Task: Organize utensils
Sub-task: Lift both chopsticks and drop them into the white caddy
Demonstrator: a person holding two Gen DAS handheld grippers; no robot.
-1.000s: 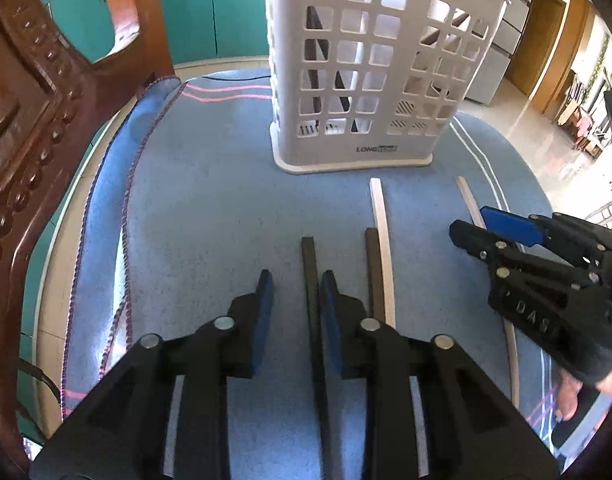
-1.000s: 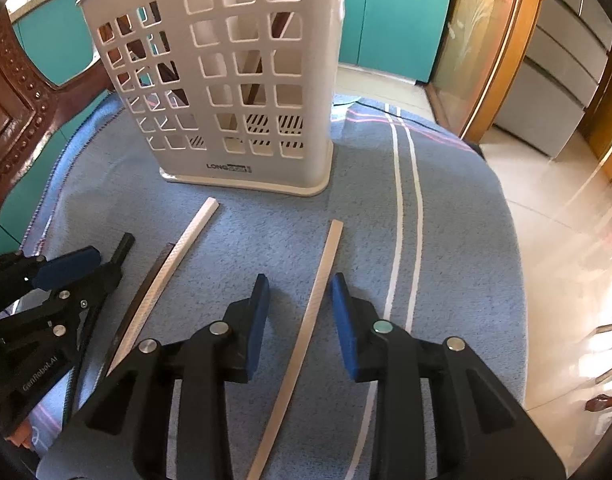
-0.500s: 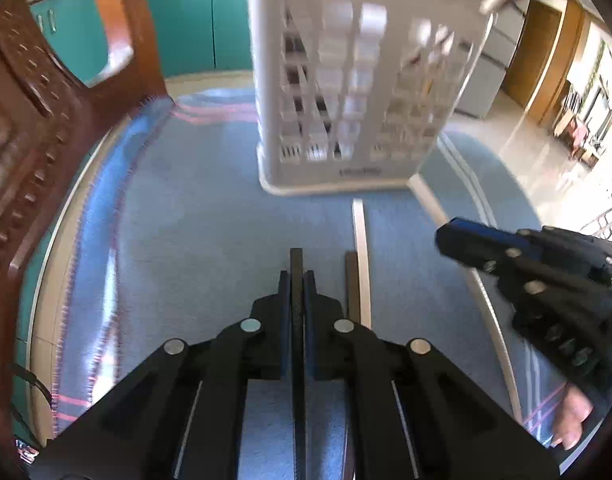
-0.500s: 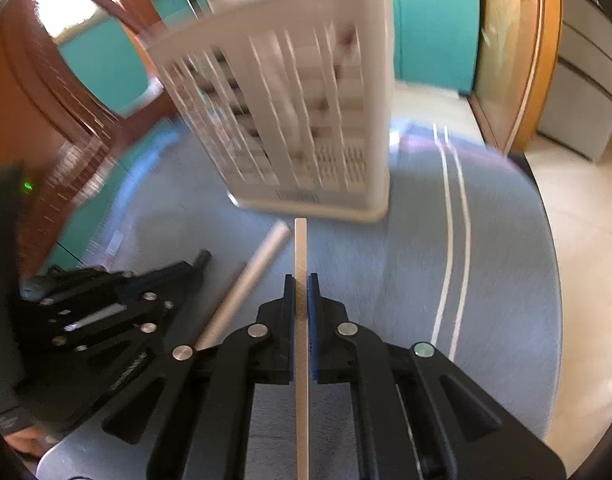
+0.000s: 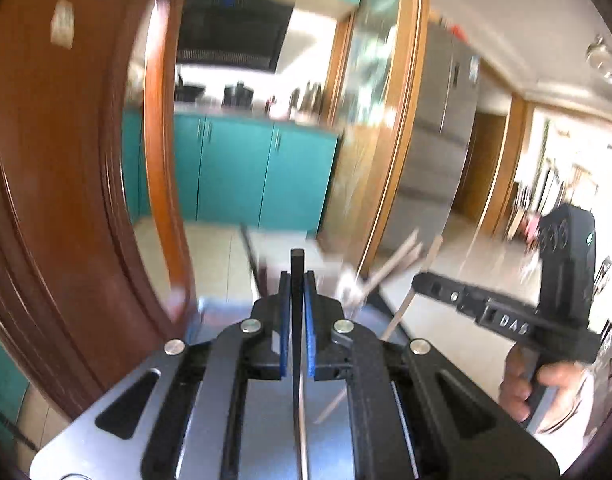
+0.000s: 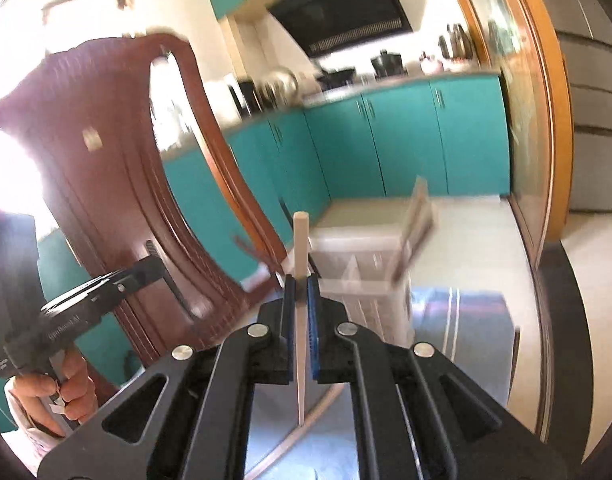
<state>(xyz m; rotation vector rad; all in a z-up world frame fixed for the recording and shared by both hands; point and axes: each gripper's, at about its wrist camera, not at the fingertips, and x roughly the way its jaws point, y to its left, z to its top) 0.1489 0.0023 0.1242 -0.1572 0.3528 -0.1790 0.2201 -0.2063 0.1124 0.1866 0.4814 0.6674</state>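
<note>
- The left gripper (image 5: 297, 280) is closed tight on one dark chopstick (image 5: 297, 264); the stick stands between the blue pads (image 5: 310, 320) and its square end rises a little above the fingertips.
- The right gripper (image 6: 301, 284) is closed in the same way on one pale chopstick (image 6: 300, 240), whose rounded end sticks up well above the pads while its thin end hangs down below them.
- So two chopsticks are held, one in each gripper, and both are lifted off the blue cloth (image 6: 466, 320).
- One more pale stick (image 6: 289, 440) lies on the cloth under the right gripper; other loose sticks cannot be counted because of blur.
- The white basket (image 6: 366, 264) stands on the cloth just in front of the right gripper, below the tip of the pale chopstick; several sticks already lean inside it, their number not clear.
- In the left view the basket is mostly hidden behind the left gripper, and some pale sticks (image 5: 394, 264) show to its right.
- A wooden chair (image 6: 117, 168) stands at the left, and teal cabinets (image 6: 406, 140) are behind.
</note>
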